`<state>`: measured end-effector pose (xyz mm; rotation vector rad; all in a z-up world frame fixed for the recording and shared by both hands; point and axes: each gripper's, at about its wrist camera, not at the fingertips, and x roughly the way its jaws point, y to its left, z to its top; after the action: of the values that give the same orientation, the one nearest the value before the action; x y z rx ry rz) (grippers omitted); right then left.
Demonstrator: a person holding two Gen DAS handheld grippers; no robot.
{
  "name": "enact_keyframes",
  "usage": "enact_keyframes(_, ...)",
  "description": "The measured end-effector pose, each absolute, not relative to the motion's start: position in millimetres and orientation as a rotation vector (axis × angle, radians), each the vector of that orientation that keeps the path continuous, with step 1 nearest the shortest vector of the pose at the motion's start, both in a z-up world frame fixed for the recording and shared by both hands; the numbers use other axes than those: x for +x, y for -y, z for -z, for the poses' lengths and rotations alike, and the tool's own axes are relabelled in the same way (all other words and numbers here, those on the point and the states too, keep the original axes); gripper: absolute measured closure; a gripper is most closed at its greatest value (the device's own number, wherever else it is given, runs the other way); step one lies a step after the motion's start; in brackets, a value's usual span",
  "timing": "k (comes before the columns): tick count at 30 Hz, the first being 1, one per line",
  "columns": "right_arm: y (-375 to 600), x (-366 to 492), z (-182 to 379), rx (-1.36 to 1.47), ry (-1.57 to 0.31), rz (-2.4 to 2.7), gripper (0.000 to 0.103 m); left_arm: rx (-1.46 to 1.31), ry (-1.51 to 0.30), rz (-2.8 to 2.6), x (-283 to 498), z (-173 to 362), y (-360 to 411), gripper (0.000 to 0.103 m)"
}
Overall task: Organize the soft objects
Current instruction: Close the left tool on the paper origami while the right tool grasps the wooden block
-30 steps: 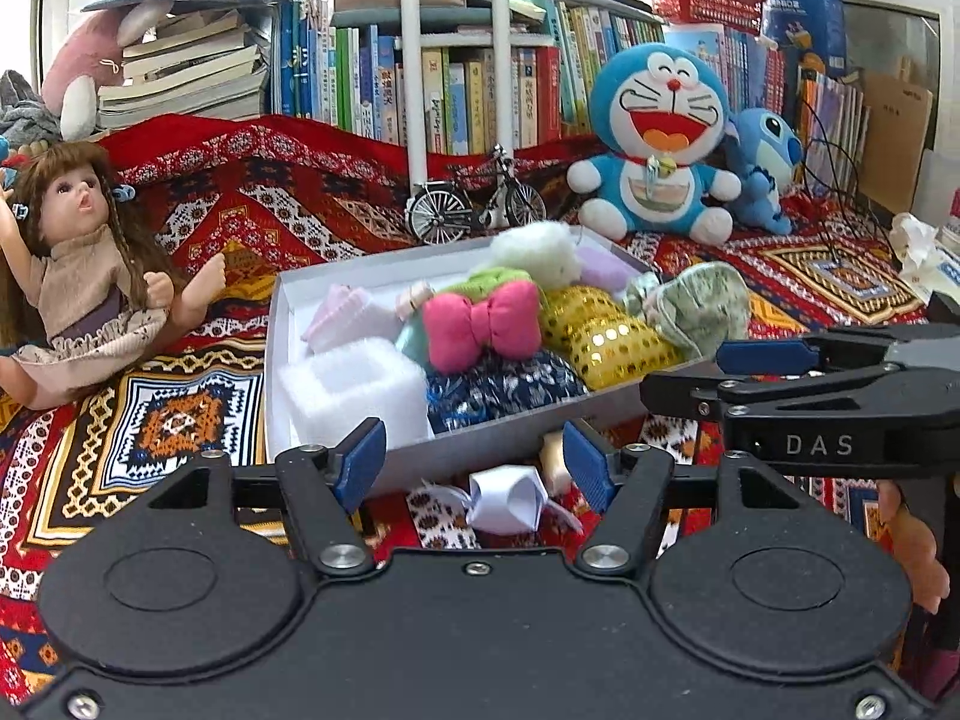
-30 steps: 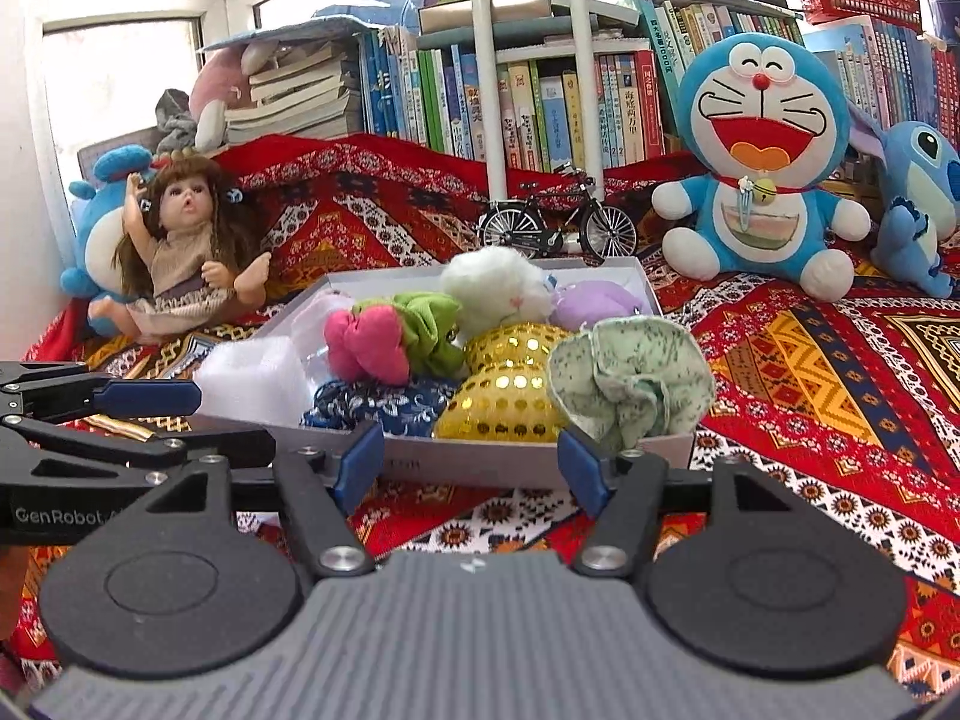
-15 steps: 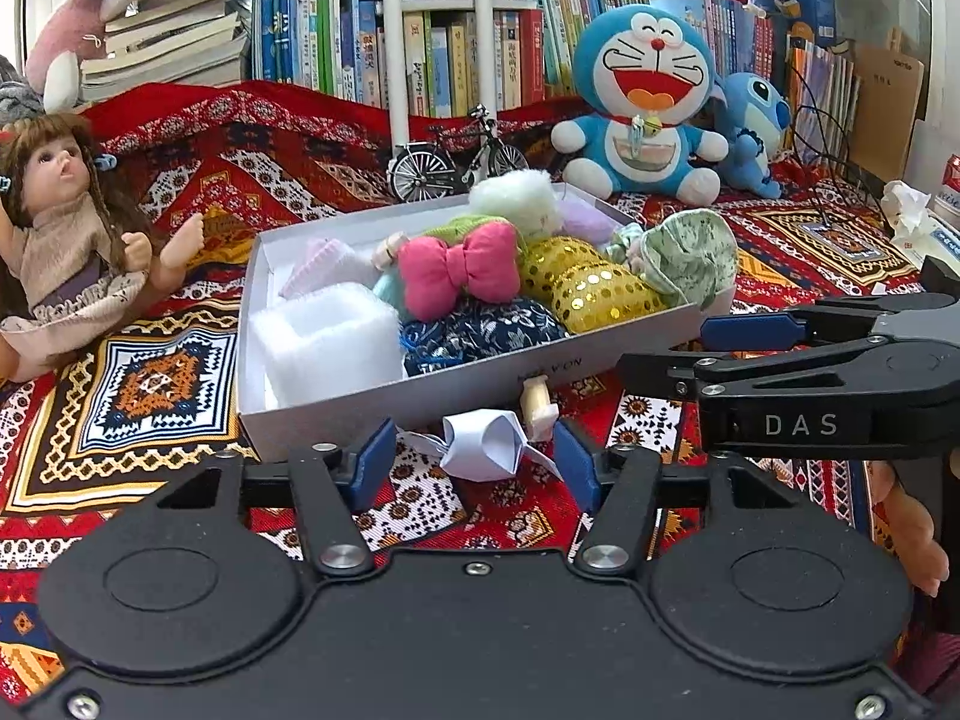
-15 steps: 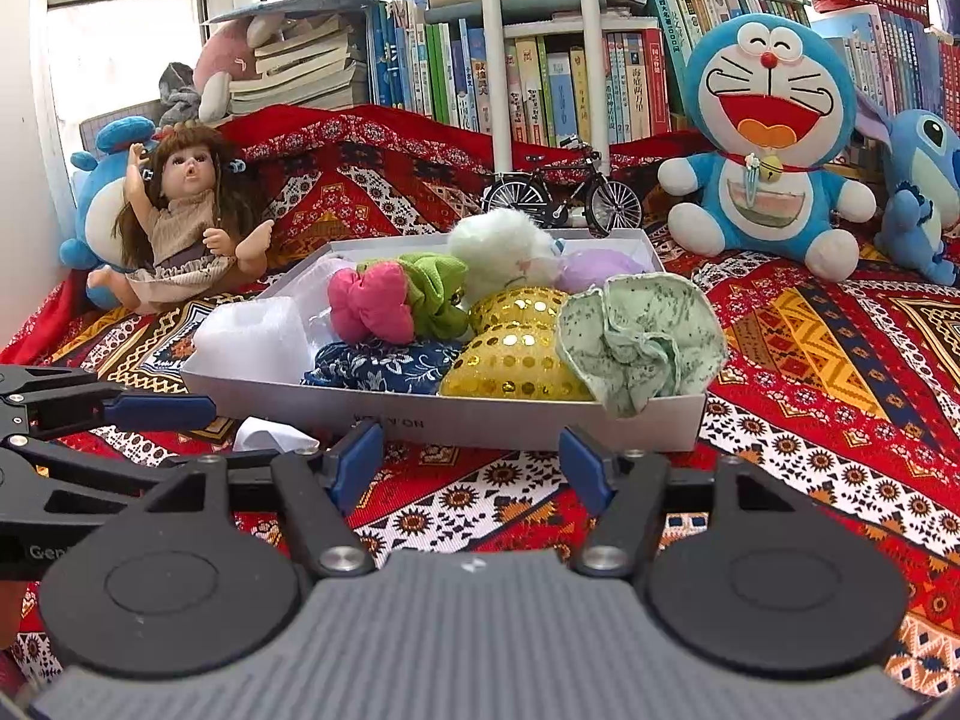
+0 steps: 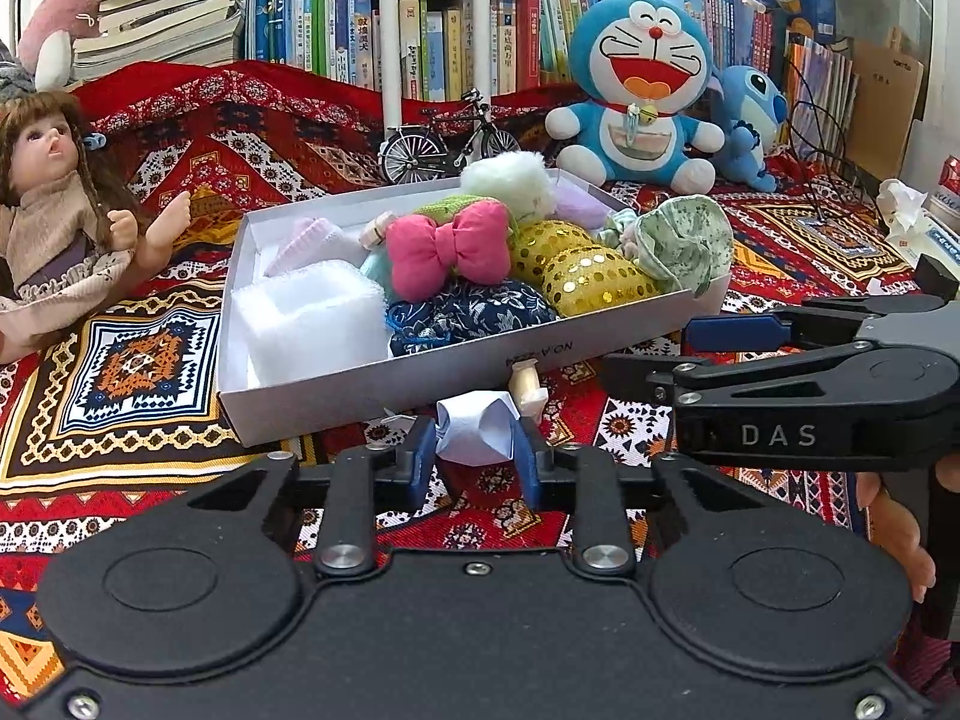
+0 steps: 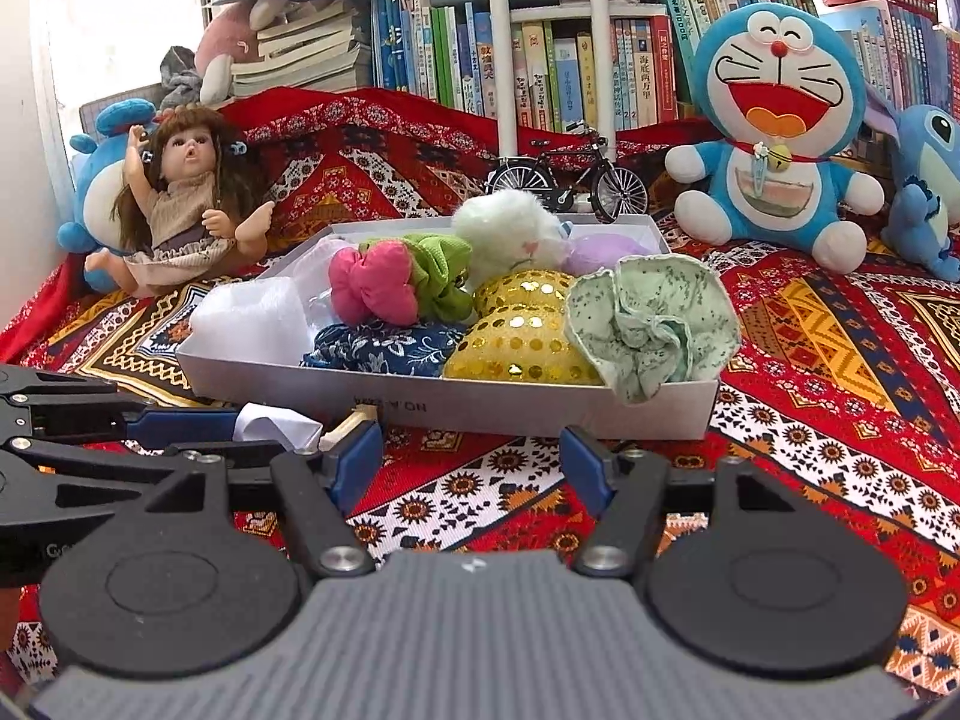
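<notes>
Red cloth point(image 5: 180, 468): left fingers point(image 5: 423, 450) pinch white bow point(image 5: 474, 429).

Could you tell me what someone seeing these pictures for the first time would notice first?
Probably the big blue Doraemon plush grinning at the back right in front of the bookshelf, and the long-haired doll sitting at the left. Between them, on the red patterned cloth, lies a white box heaped with soft items, and just before it the left gripper pinches a small white fabric piece.

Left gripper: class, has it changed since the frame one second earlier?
Yes. The left gripper has closed onto the white fabric bow lying in front of the white box; earlier it stood open around it.
</notes>
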<state>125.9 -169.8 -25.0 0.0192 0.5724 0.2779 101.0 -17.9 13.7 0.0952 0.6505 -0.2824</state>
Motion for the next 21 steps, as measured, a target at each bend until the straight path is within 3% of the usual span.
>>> enact_keyframes(11, 153, 131, 29, -0.034, -0.607, -0.318, 0.026, 0.085, -0.631, 0.26, 92, -19, 6, 0.077)
enact_keyframes(16, 140, 132, 30, -0.059, -0.632, -0.375, 0.041, 0.089, -0.628, 0.233, 91, -19, -4, 0.077)
enact_keyframes(21, 127, 134, 31, -0.1, -0.635, -0.389, 0.044, 0.079, -0.627, 0.221, 92, -20, -11, 0.077)
